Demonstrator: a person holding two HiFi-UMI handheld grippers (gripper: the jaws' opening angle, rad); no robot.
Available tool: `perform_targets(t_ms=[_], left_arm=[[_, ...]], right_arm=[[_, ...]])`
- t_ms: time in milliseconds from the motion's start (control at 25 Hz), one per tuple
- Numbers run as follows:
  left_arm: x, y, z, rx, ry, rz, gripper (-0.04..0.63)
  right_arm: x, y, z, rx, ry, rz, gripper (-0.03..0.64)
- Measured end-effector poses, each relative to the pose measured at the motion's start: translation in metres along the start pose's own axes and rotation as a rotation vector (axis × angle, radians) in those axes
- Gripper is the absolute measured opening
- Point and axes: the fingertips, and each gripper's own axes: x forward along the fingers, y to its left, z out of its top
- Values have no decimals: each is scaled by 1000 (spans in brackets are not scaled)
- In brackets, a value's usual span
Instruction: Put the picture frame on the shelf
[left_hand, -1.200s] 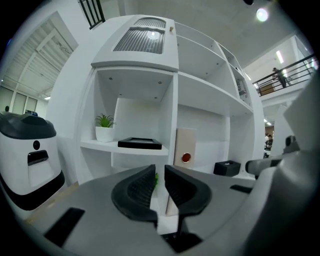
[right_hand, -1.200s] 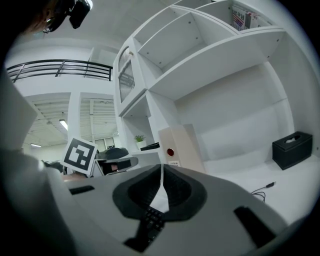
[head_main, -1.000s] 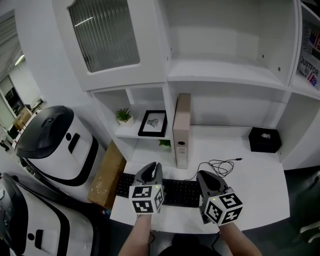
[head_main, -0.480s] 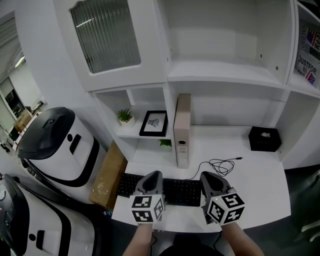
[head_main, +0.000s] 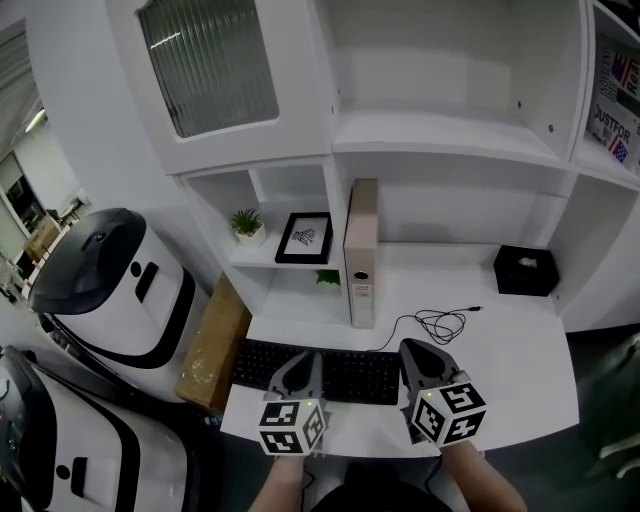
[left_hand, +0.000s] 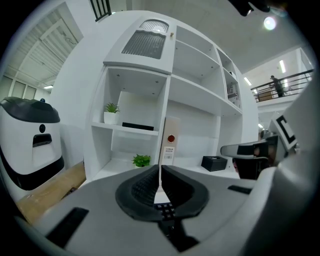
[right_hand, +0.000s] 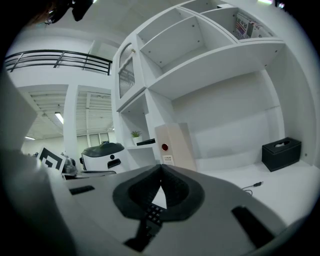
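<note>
1. Furthest left of the binder (head_main: 360, 255), a white-and-black machine (head_main: 100, 280) stands on the floor. A cardboard box (head_main: 213, 345) lies between it and the counter (head_main: 500, 350).
2. Just left of the binder, a small potted plant (head_main: 246, 224) sits on the shelf (head_main: 270, 262). The picture frame (head_main: 305, 238) stands upright on that same shelf, between the plant and the binder.
3. In front of the binder, a black keyboard (head_main: 315, 370) lies on the counter. The left gripper (head_main: 298, 365) is over the keyboard's near edge, its jaws pressed together with nothing between them.
4. In front and slightly right of the binder, the right gripper (head_main: 415, 352) is by the keyboard's right end. Its jaws are also pressed together and empty.
5. Right of the binder, a thin black cable (head_main: 440, 325) lies looped on the counter. A black box (head_main: 526, 270) sits well beyond it at the back.
</note>
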Motion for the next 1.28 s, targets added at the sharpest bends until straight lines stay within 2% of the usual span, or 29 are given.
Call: perform_targets(t_ms=[1280], left_arm=[[-20,-2,-3,-55,-21,1,21]], right_arm=[[-13,4,-18,-20,52,2,0]])
